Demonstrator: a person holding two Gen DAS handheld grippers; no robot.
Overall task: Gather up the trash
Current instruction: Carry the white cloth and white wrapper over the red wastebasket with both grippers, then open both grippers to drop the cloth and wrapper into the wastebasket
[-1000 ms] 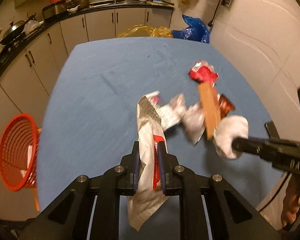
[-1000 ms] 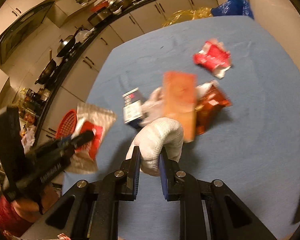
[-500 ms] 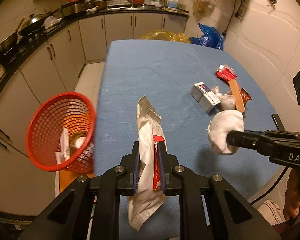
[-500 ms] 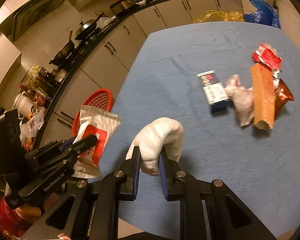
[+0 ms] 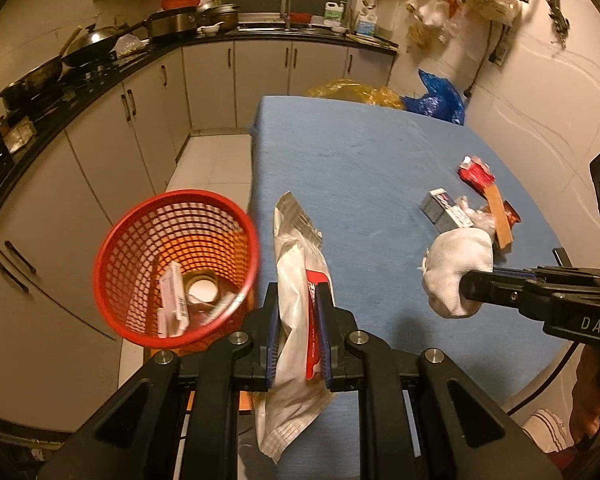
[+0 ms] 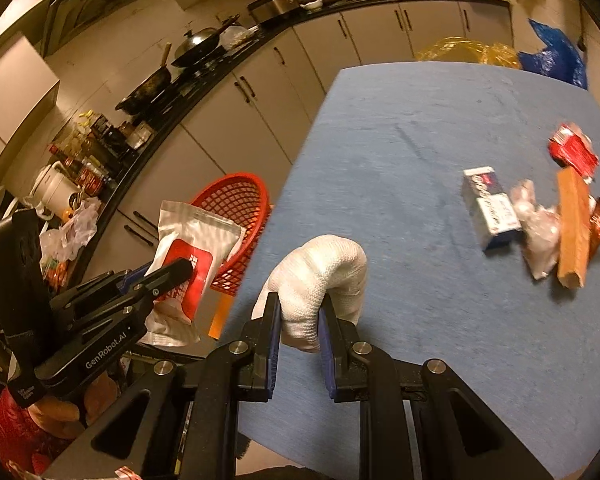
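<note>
My left gripper (image 5: pixel 298 312) is shut on a silver and red wet-wipe pack (image 5: pixel 296 264), held above the blue table's left edge, right of a red mesh basket (image 5: pixel 176 272) that holds some trash. The pack (image 6: pixel 188 256) and basket (image 6: pixel 236 204) also show in the right wrist view. My right gripper (image 6: pixel 300 320) is shut on a crumpled white cloth (image 6: pixel 324 268), over the table's near left part; the cloth also shows in the left wrist view (image 5: pixel 456 268). More trash lies on the table: a small box (image 6: pixel 490 212), clear plastic (image 6: pixel 538 236), an orange wrapper (image 6: pixel 574 224), red packets (image 6: pixel 574 150).
The blue table (image 5: pixel 360 168) runs to the far wall. Kitchen cabinets (image 5: pixel 140 120) and a counter with pans line the left side, with tiled floor between them and the table. Yellow and blue bags (image 5: pixel 436 100) sit behind the table.
Both grippers pulled back and left from the trash pile with their loads. The red basket has come much nearer to the left gripper, now just left of the pack.
</note>
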